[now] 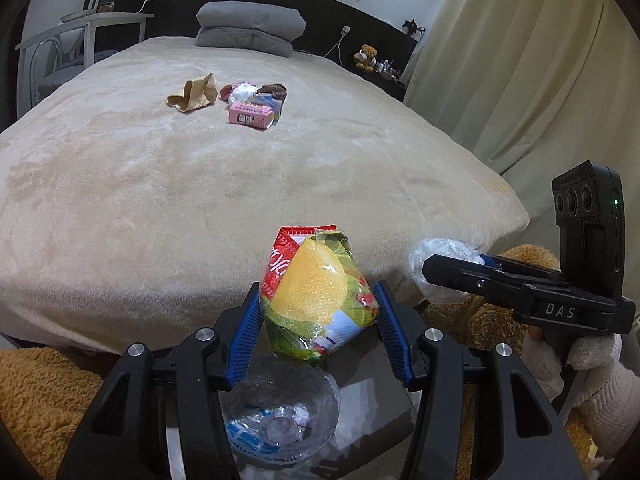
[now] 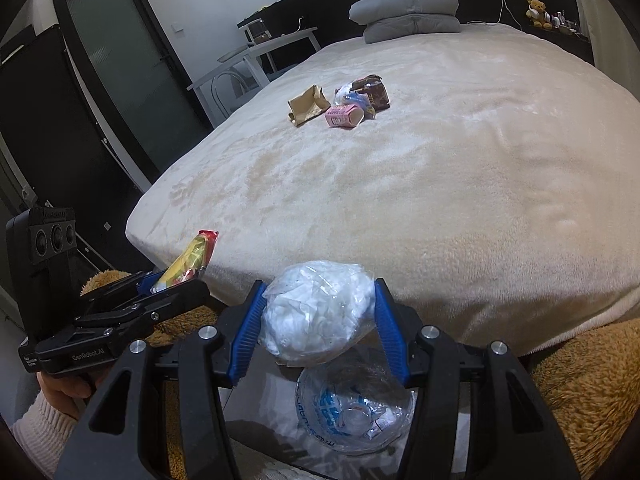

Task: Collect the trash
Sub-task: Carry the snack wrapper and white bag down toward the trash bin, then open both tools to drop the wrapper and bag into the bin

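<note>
My left gripper [image 1: 318, 312] is shut on a crumpled yellow, green and red snack wrapper [image 1: 316, 296], held above a clear plastic-lined bin [image 1: 280, 420] that holds clear and blue-printed trash. My right gripper [image 2: 318, 312] is shut on a white wad in clear plastic [image 2: 316, 312], above the same bin [image 2: 356, 412]. Each gripper shows in the other's view: the right gripper [image 1: 436, 268] with its wad, the left gripper [image 2: 176, 284] with the wrapper [image 2: 192, 256]. More trash lies mid-bed: a brown paper bag [image 1: 194, 94], a pink carton [image 1: 250, 114], wrappers [image 1: 260, 94].
A cream blanket covers the bed [image 1: 240, 184]. A grey folded pillow [image 1: 250, 26] lies at the head. A white desk and chair [image 1: 80, 40] stand left, curtains [image 1: 520, 60] right. A teddy bear [image 1: 366, 56] sits on a shelf. A brown fuzzy rug [image 1: 40, 392] surrounds the bin.
</note>
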Demonstrator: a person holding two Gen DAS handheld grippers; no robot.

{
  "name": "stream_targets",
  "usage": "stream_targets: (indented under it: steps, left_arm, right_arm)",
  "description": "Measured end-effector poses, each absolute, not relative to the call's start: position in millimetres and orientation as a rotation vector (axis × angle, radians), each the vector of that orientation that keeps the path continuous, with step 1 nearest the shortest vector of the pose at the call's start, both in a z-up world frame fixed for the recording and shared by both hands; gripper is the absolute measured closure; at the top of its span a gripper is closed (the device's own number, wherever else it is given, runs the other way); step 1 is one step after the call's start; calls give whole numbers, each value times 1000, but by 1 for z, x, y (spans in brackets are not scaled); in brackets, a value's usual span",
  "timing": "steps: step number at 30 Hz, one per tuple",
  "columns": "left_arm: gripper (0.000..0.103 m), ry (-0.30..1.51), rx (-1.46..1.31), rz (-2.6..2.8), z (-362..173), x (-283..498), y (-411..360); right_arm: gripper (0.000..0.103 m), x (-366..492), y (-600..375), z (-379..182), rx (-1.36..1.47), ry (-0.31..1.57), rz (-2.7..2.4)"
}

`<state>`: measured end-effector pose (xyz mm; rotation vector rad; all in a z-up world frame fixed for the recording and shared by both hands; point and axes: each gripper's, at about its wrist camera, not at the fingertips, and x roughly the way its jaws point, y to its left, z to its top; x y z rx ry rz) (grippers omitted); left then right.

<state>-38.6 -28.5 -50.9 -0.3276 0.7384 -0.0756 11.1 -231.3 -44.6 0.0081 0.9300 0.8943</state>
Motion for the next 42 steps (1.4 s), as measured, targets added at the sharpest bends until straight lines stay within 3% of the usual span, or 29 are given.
stream_targets:
  steps: [28, 42]
  left_arm:
    - [49, 1208, -452, -38, -158, -7, -21]
    - [49, 1369, -492, -69, -190, 2, -27]
  right_arm:
    - [49, 26, -193, -142, -79, 1413, 799]
    - [49, 31, -187, -171, -93, 1561, 703]
